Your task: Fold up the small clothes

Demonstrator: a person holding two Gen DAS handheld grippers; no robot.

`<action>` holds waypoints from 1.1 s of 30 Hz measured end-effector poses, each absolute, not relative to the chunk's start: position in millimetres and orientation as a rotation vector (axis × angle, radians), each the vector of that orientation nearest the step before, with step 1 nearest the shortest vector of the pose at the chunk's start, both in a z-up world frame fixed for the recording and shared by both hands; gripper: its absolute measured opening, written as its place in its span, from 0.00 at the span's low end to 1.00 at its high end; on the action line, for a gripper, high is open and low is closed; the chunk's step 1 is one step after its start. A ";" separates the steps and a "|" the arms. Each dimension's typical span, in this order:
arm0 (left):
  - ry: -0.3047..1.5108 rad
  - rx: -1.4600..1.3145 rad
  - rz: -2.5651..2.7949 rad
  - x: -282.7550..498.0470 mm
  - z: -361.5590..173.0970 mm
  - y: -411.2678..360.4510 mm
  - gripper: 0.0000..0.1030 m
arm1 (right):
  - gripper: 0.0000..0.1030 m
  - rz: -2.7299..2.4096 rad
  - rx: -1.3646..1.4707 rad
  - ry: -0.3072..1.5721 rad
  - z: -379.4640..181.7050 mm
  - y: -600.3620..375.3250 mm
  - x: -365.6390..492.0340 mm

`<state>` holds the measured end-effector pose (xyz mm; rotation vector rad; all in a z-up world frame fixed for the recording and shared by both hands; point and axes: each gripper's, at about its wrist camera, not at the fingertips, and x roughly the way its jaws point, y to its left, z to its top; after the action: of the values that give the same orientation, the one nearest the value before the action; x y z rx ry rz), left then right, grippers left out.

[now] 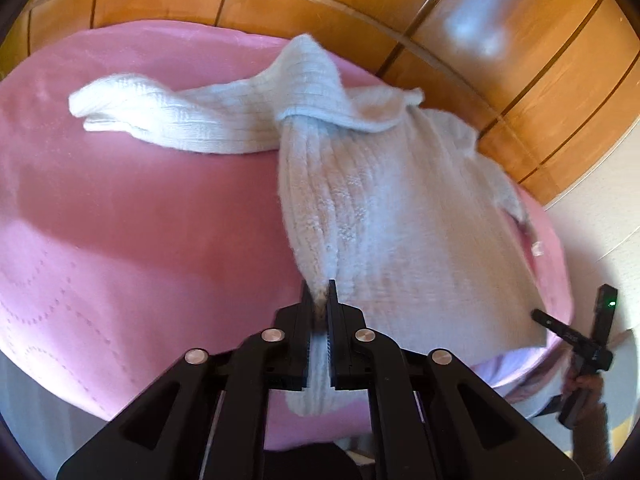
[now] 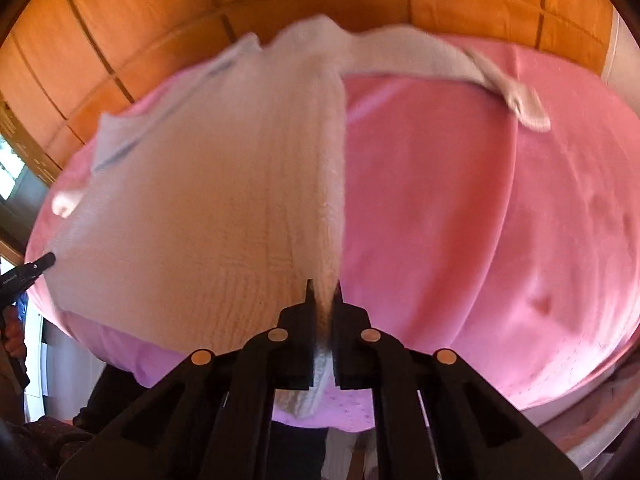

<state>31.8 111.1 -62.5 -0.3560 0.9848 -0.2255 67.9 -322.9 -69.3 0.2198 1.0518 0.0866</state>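
Note:
A white ribbed knit sweater (image 1: 400,208) lies on a pink blanket (image 1: 140,220). One sleeve (image 1: 168,116) stretches out to the left in the left wrist view. My left gripper (image 1: 320,300) is shut on the sweater's near hem edge. In the right wrist view my right gripper (image 2: 324,292) is shut on the hem of the same sweater (image 2: 208,200), with the sleeve (image 2: 500,88) trailing to the far right. The right gripper also shows at the right edge of the left wrist view (image 1: 576,340). The left gripper's tip shows at the left edge of the right wrist view (image 2: 36,268).
The pink blanket (image 2: 480,220) covers the bed. A wooden panelled headboard (image 1: 520,60) runs behind it, also in the right wrist view (image 2: 120,20). A white wall (image 1: 608,220) is at the right. The bed's near edge drops off just below the grippers.

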 end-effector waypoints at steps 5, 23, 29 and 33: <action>0.917 -0.335 -0.078 47.0 -58.5 146.5 0.31 | 0.47 0.008 0.203 1.005 -64.5 -315.8 76.7; 0.837 0.529 -0.074 153.1 -116.7 130.8 0.43 | 0.63 0.200 0.127 1.012 -69.8 -190.6 144.7; 0.860 0.333 -0.068 182.8 -81.8 165.1 0.03 | 0.63 0.260 0.118 0.997 -61.1 -168.1 173.5; 0.780 0.112 -0.060 174.7 -15.9 205.3 0.03 | 0.62 0.328 0.150 0.964 -55.6 -154.4 206.0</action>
<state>174.7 205.3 -15.9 0.1120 0.7800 -0.0596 206.0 -154.4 -55.6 0.1505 0.9641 0.3283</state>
